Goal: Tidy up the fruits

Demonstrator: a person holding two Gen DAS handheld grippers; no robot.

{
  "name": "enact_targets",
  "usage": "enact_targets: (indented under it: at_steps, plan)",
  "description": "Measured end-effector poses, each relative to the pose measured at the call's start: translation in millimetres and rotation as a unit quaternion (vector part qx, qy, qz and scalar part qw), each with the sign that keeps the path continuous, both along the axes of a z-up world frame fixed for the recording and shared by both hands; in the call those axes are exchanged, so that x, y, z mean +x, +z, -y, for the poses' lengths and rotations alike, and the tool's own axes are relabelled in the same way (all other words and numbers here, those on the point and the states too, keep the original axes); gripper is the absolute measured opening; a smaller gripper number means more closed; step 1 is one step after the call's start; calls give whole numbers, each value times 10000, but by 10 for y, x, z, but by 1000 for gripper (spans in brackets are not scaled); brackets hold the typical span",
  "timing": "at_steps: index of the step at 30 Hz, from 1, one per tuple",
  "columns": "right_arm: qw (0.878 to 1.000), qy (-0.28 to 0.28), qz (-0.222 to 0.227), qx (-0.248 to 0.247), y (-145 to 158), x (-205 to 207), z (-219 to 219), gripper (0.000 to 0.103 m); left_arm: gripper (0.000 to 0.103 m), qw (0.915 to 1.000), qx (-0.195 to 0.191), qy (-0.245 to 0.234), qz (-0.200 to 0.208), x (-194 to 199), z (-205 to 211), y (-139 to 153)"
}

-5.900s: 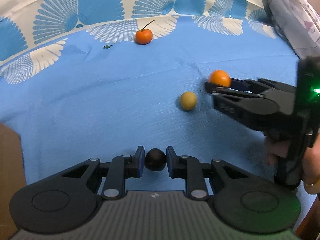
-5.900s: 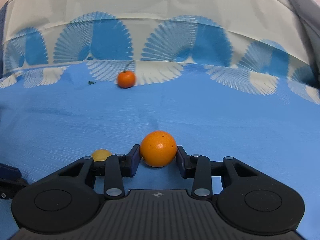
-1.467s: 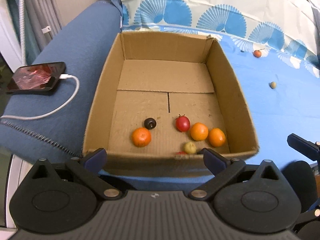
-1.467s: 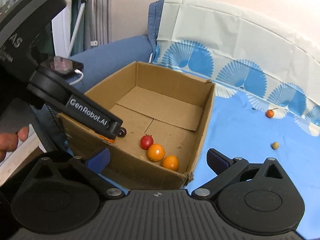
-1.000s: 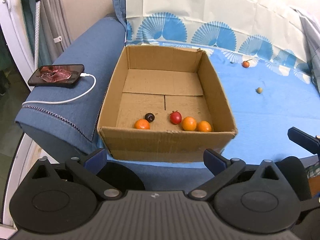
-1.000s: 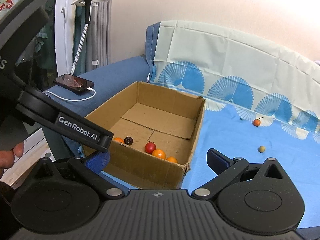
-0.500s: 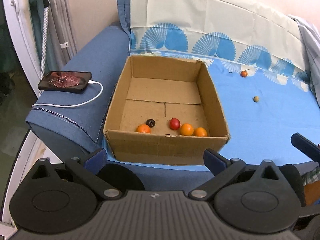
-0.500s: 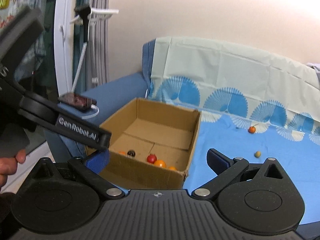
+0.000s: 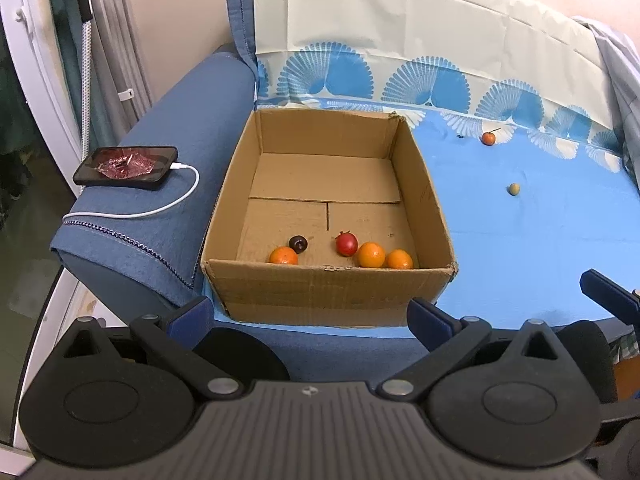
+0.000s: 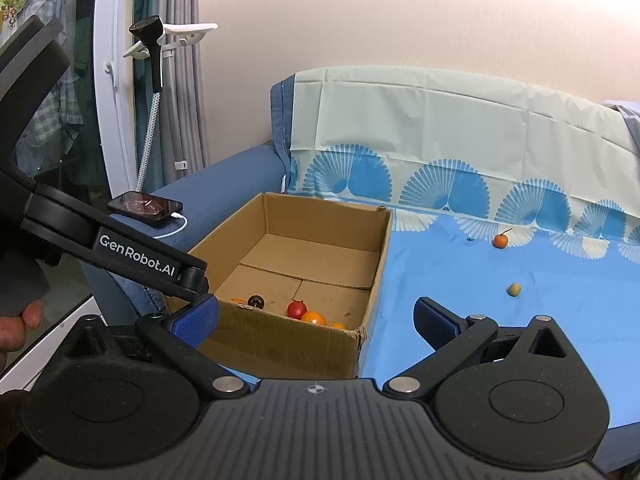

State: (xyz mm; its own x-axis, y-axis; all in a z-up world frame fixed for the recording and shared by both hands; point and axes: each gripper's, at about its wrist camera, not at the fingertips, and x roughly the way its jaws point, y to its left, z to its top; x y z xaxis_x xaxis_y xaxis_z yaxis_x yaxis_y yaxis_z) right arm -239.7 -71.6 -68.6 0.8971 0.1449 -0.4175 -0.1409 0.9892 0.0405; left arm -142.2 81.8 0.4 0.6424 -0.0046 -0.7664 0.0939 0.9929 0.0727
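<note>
An open cardboard box (image 9: 224,216) (image 10: 376,272) stands on the blue-covered sofa. Along its near wall lie several fruits: a dark plum (image 9: 298,243) (image 10: 256,301), a red fruit (image 9: 346,243) (image 10: 296,309) and oranges (image 9: 371,255) (image 10: 313,317). Out on the blue cloth sit a stemmed orange (image 9: 488,138) (image 10: 500,240) and a small yellow-green fruit (image 9: 514,189) (image 10: 514,289). My left gripper (image 9: 310,316) is open and empty, held back in front of the box. My right gripper (image 10: 316,318) is open and empty too, to the right of the left one (image 10: 120,252).
A phone (image 9: 126,167) (image 10: 145,208) on a white cable lies on the sofa arm left of the box. A patterned cover (image 9: 400,60) drapes the sofa back. Curtains and a white frame (image 10: 108,120) stand at the far left. A hand (image 10: 20,320) holds the left gripper.
Both grippers, which held a dark plum and an orange about six seconds ago, are open and empty. Over the last second both pulled back and up from the box, which looks smaller.
</note>
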Motion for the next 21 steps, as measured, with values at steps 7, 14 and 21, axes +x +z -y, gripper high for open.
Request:
enact_targets:
  at_steps: [7, 14, 21]
  plan:
    - [9996, 13, -284, 28, -120, 128, 23, 102, 103, 9997, -14, 53, -241, 168, 3, -131]
    - [9988, 17, -464, 134, -201, 299, 70, 102, 103, 9991, 35, 26, -411, 355, 82, -230]
    - [9972, -77, -648, 358, -314, 458, 189, 102, 103, 9981, 158, 14, -604, 538, 203, -328]
